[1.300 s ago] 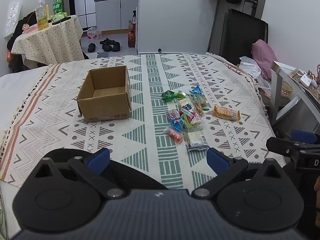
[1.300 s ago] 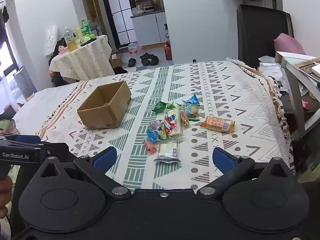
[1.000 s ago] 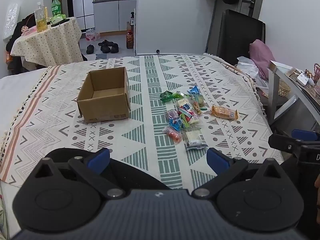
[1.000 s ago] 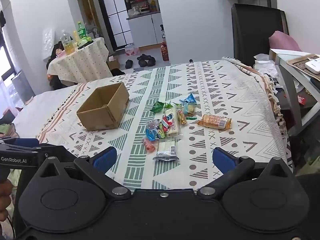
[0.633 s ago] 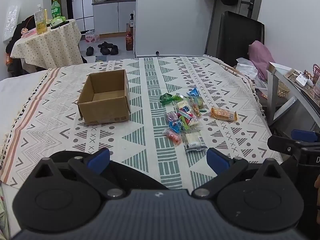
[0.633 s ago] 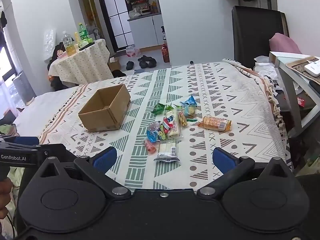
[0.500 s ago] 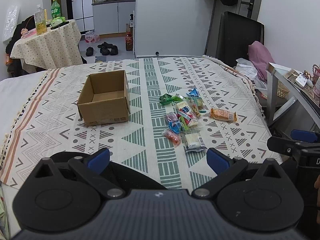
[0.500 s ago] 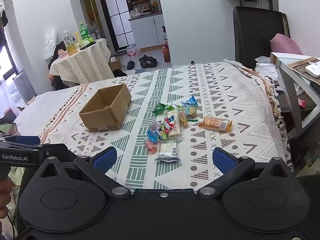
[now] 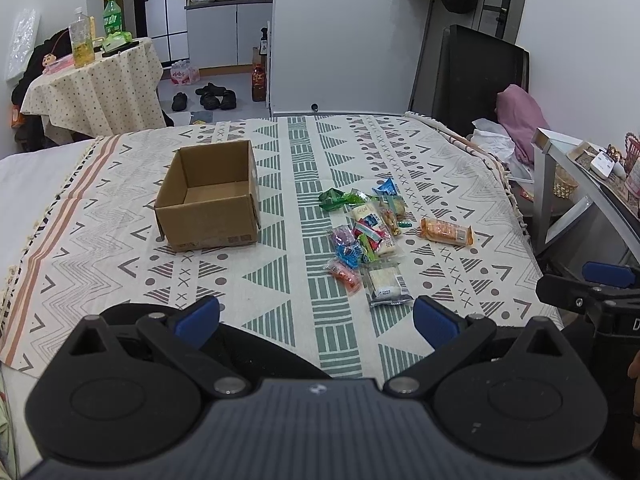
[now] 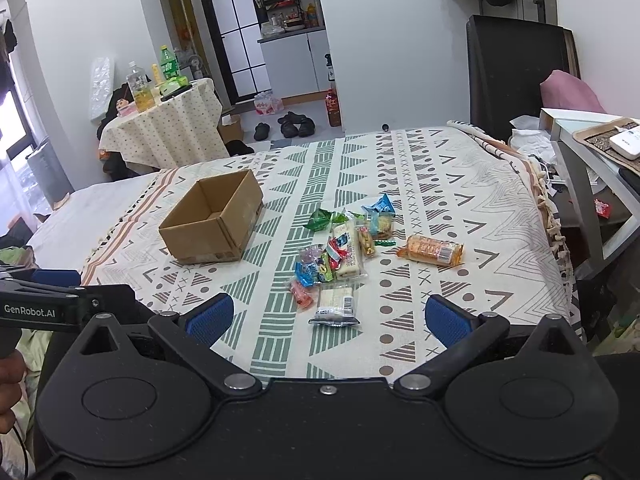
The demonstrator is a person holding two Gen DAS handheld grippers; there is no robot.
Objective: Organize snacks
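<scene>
1. Cardboard, plain brown: an open box (image 9: 208, 196) stands upright on the patterned cloth (image 9: 280, 296), its top flaps gone or folded, and its inside shows bare.
2. Right of the box, apart from it, lies the cluster of snacks (image 9: 366, 232), with a strip of bare cloth between the two.
3. Nearest the cameras in that cluster is a white packet (image 10: 335, 305), with a small orange-red packet (image 10: 301, 294) just beside it on the left.
4. Farther back sit blue packets, a long pale bar (image 10: 347, 249) and a green wrapper (image 10: 320, 219) at the far left of the cluster.
5. An orange biscuit pack (image 9: 446, 232) lies alone to the right of the cluster, clear of the others.
6. Wide bare cloth runs along the near edge in front of both claws, and more lies behind the box toward the far edge.
7. The cloth's right edge, fringed, falls off beside a grey metal-framed shelf (image 10: 592, 200).
8. The left claw (image 9: 316, 316) hangs over the near edge with its blue-tipped fingers spread wide and nothing between them.
9. The right claw (image 10: 328, 318) is likewise spread wide and empty, above the near edge, with the white packet seen between its tips but farther off.
</scene>
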